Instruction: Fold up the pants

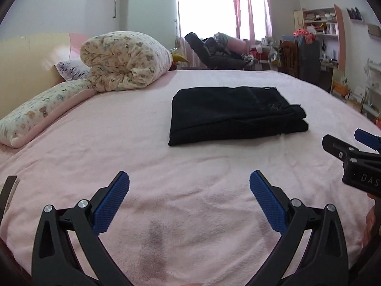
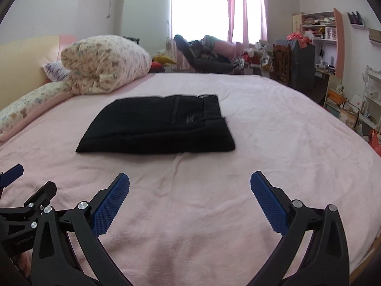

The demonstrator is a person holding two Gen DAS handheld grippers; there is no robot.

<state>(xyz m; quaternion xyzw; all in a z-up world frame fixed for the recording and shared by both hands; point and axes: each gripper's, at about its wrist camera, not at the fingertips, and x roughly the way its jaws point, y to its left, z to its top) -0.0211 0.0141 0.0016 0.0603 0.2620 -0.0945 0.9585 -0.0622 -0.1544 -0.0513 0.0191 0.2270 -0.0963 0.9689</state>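
The black pants (image 1: 235,113) lie folded into a flat rectangle on the pink bed cover (image 1: 119,131), a little past the middle of the bed. In the right wrist view the pants (image 2: 162,126) sit ahead and to the left. My left gripper (image 1: 189,181) is open, held over bare cover well short of the pants, nothing between its blue pads (image 1: 112,205). My right gripper (image 2: 189,181) is open too, also short of the pants and holding nothing. Each gripper shows at the edge of the other's view.
A rolled patterned quilt (image 1: 123,60) and a pillow (image 1: 35,114) lie at the head of the bed on the left. Beyond the bed are a reclined chair with clothes (image 1: 214,52), a window with pink curtains, and cluttered shelves (image 1: 321,31) on the right.
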